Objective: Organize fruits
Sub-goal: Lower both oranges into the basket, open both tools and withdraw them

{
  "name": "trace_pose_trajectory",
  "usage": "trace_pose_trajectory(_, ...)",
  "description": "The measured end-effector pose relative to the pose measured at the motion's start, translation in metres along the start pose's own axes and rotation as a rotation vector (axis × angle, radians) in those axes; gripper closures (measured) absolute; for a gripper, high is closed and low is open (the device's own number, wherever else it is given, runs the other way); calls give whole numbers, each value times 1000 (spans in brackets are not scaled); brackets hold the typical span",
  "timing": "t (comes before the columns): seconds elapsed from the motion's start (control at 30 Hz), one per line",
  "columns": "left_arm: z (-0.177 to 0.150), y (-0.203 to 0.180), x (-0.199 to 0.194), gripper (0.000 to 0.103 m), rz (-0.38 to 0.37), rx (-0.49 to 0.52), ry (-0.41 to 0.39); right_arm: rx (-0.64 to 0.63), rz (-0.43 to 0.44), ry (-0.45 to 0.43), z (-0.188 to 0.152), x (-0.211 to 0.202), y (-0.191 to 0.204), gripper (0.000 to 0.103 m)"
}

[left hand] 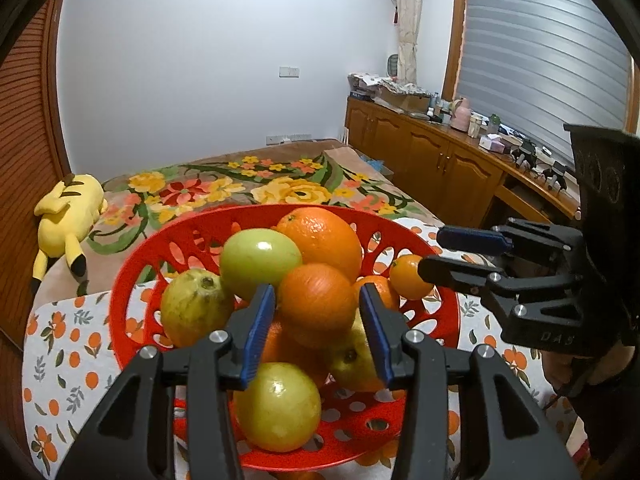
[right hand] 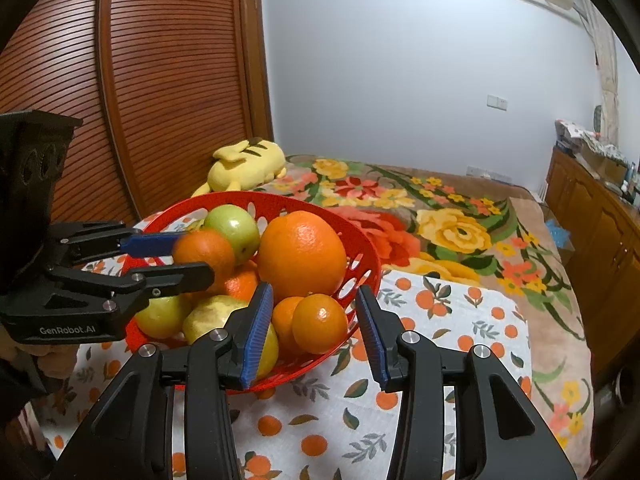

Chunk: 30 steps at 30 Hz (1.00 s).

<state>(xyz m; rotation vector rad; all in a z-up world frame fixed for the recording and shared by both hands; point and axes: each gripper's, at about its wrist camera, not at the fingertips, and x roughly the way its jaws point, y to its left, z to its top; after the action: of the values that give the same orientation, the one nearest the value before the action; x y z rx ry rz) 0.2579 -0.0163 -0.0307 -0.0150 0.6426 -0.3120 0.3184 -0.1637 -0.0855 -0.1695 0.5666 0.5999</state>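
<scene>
a red basket [left hand: 132, 280] heaped with fruit is seen on the orange-print cloth [left hand: 68, 340] over the surface. the left gripper [left hand: 318, 300] is poised at a mid-sized orange [left hand: 316, 300] in the middle of the pile, fingers apart on either side; whether the pads press on it cannot be told. the right gripper [right hand: 314, 304] is held at the basket's right edge, fingers apart around a small orange [right hand: 320, 322], apparently not gripped. a large orange [right hand: 302, 254] and a green apple [left hand: 258, 262] are stacked just behind. for a clean lift, the pile should be disturbed little: each fruit is best squeezed gently across its middle and raised straight up, so neighbours are not rolled out.
</scene>
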Motion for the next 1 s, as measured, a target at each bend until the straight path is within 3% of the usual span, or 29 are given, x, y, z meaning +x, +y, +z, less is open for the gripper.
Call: trace_pose_trajectory(1.0,-44,-6,-69,48,108,-22,-32,75,-28,-51,-29,-49,42,57)
